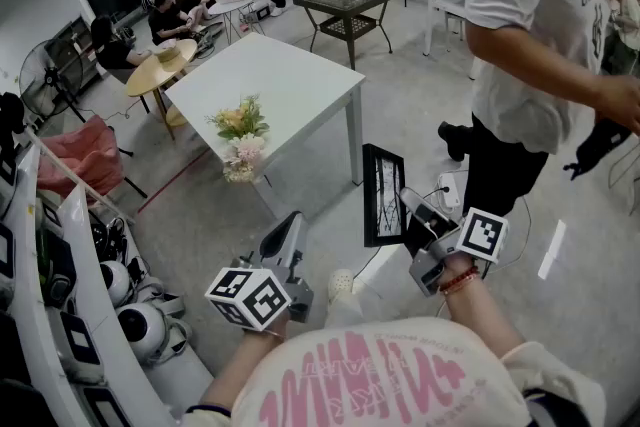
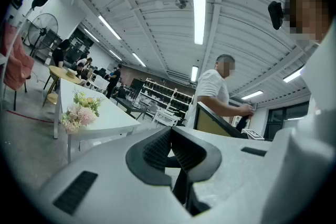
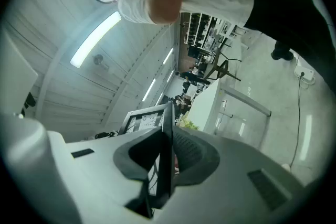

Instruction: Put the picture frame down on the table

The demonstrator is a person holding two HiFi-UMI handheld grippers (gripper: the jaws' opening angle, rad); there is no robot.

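Note:
A black picture frame stands upright in the air to the right of the white table; my right gripper is shut on its right edge. The right gripper view has the frame's black edge clamped between the jaws. My left gripper hovers lower left of the frame, shut with nothing in it, jaws pressed together. From the left gripper view, the frame's back shows to the right and the table to the left.
A flower bouquet lies at the table's near corner. A person in a white shirt stands close on the right. A round wooden table and a dark lattice table stand beyond. White machines crowd the left.

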